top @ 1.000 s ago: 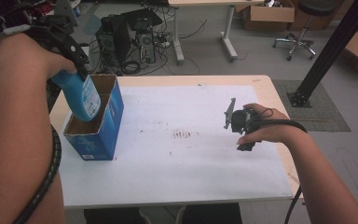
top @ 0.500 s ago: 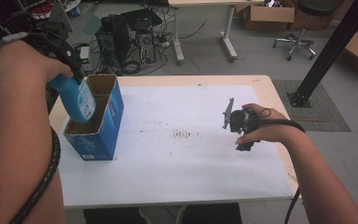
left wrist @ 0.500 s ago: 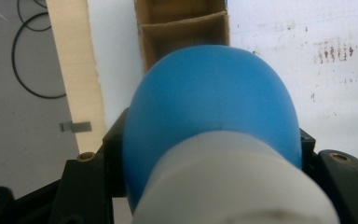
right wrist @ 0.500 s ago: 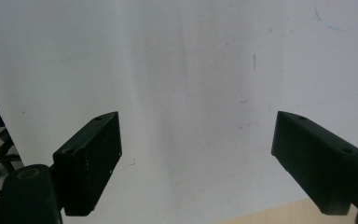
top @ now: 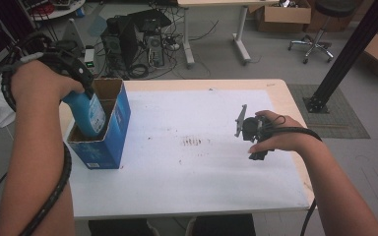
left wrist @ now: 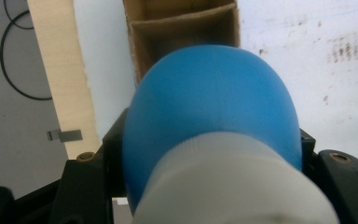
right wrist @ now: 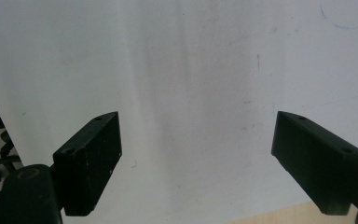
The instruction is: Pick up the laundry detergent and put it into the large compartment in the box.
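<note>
Nearest the person, the right gripper (top: 250, 129) rests over the white worktop (top: 202, 167) at the right, its jaws spread wide apart with nothing between them. Farther left, the left gripper (top: 76, 93) has its jaws clamped on the neck of a blue bottle (top: 87, 114), which stands tilted with its base down inside the open blue cardboard box (top: 109, 140) near the worktop's left edge.

Grey floor (top: 275, 64), desk (top: 211, 4), office chair (top: 320, 34).
</note>
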### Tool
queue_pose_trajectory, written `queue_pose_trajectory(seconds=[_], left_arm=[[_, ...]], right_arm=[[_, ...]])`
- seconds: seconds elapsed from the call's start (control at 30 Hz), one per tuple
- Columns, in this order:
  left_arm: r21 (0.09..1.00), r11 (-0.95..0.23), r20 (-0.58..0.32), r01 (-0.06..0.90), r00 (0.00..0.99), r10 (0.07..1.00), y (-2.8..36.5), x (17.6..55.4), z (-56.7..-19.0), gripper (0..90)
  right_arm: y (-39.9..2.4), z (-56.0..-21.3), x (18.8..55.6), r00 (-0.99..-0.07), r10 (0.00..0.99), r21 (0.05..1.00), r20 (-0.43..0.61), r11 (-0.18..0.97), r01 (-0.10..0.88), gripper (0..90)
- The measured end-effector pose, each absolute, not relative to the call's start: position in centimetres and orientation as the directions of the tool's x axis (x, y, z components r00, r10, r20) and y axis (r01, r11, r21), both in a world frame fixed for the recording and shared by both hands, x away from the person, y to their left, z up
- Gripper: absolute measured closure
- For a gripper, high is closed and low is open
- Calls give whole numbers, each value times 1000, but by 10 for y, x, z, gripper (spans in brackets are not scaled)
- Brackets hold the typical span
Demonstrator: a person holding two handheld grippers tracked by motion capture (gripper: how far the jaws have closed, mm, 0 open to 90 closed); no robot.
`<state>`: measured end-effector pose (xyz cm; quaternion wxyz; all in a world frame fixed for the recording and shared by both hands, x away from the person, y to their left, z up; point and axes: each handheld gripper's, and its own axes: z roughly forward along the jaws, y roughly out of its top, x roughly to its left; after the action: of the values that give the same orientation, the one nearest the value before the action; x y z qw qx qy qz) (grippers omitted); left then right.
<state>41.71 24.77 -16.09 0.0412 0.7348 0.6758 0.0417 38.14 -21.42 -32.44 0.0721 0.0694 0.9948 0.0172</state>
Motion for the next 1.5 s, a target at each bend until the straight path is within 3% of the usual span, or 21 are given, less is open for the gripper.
queue_pose_trajectory(seconds=[0.67, 1.5], left_arm=[[71, -92, -18, 993, 93, 995, 251, 424, -231, 395], [36, -113, -19, 993, 113, 993, 252, 430, -287, 395]], right_arm=[[-209, -327, 383, -982, 129, 41, -137, 991, 125, 160], [-211, -329, 382, -982, 134, 34, -134, 991, 130, 160]])
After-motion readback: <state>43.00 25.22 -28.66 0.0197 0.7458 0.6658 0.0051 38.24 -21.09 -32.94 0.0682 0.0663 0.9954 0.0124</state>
